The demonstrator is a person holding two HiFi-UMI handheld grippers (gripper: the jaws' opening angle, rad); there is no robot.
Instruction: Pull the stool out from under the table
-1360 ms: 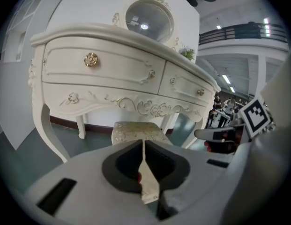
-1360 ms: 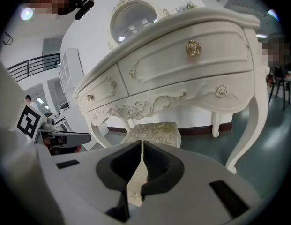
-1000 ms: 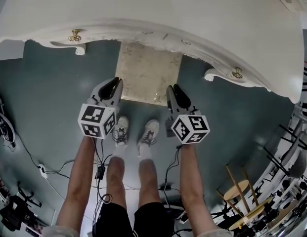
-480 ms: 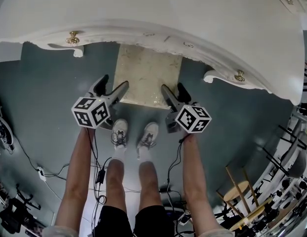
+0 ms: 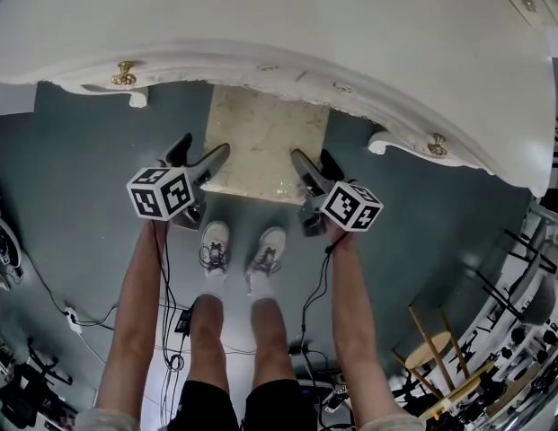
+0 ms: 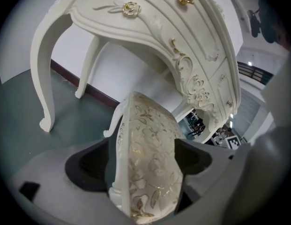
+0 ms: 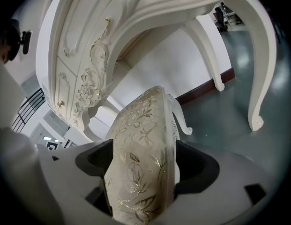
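Note:
A stool with a cream, gold-flowered seat [image 5: 265, 137] stands on the grey-green floor, its far half under the white carved table [image 5: 305, 16]. My left gripper [image 5: 204, 148] is at the seat's near left corner and my right gripper [image 5: 312, 158] at the near right corner. Both sets of jaws are opening and stand wide. In the left gripper view the seat edge [image 6: 147, 158] lies between the jaws, with a dark gap on one side. The right gripper view shows the seat [image 7: 140, 168] between its jaws the same way. Neither pair of pads visibly presses on it.
The person's white shoes [image 5: 211, 245] [image 5: 268, 248] stand just behind the stool. Cables [image 5: 175, 321] trail on the floor by the legs. Curved table legs [image 6: 44, 78] [image 7: 262, 69] flank the stool. A wooden stool [image 5: 436, 344] and stands crowd the lower right.
Both grippers moved forward to the seat's near corners. Their jaws went from shut to wide apart and now straddle the seat edge.

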